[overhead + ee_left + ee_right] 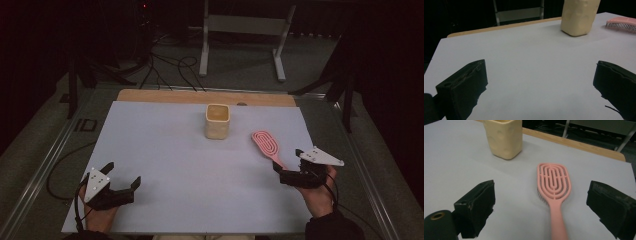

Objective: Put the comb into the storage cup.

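Pink hairbrush (266, 145) lies flat on the white surface (175, 165), right half, bristles down, slotted back up. Head points away from the person, handle runs back toward the right tongs (289, 165). In the right gripper view the brush (554, 187) sits between the two black jaws, handle end low in the frame btwn them, jaws spread wide on either side, not touching it. So right tongs released, nothing held. In the high view those tongs are at the handle's near end; can't tell if they touch the tip.

Beside the brush, to its left and a bit farther back, stands a cream square cup (217, 121), upright, open top, dimpled walls. Cup and brush near but apart w/ bare surface btwn them. Same cup in the right gripper view (503, 137), beyond the brush head and left of it. Nothing lies btwn the right tongs and the brush.

Left tongs (123, 175) sit well apart at the near left corner of the surface, jaws wide, released, empty. Left gripper view looks across bare surface to the cup (579, 15) and the brush's bristle edge (621, 23) at far right.

Past the surface: wooden strip (200, 97) along the far edge, white frame legs (242, 30), cables on the floor (170, 67).
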The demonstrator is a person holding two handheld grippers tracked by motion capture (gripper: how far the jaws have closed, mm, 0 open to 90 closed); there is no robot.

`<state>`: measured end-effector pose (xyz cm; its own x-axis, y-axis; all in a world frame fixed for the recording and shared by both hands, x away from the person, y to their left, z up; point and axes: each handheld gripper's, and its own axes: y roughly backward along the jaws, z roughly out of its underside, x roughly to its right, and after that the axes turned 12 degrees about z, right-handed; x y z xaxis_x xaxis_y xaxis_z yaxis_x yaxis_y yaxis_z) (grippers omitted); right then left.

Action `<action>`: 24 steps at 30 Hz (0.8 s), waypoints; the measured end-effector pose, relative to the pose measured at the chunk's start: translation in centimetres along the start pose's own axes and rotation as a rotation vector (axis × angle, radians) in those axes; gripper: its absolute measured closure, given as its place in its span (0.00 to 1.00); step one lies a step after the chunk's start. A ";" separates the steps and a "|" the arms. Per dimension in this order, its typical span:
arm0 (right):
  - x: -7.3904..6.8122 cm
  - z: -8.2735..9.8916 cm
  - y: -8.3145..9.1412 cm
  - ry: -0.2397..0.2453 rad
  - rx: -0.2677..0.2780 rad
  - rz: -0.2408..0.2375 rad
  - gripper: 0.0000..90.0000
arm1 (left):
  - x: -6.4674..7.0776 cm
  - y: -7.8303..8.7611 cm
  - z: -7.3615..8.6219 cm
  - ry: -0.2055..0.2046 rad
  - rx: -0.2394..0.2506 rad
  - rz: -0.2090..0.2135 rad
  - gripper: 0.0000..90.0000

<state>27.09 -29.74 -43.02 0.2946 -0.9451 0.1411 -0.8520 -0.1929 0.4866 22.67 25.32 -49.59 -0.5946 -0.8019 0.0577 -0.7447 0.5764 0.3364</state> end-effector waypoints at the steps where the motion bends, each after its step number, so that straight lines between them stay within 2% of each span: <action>1: 0.0 0.0 0.0 0.000 0.000 0.000 0.09 | 0.0 0.0 0.0 0.000 0.000 0.000 0.00; 6: -0.2 -1.2 -0.3 0.055 -0.020 0.012 0.09 | -0.1 0.0 0.0 0.002 0.001 -0.001 0.00; 21: 0.1 -2.3 -1.5 0.075 -0.069 0.023 0.09 | 0.0 -0.1 0.1 -0.002 -0.005 0.001 0.00; 24: 0.2 -2.7 -2.1 0.089 -0.097 0.024 0.09 | 0.0 -0.1 0.1 -0.002 -0.006 0.002 0.00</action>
<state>30.09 -28.77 -41.68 0.3153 -0.9211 0.2282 -0.8147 -0.1395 0.5629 22.73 25.28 -49.67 -0.5971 -0.8002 0.0567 -0.7413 0.5774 0.3421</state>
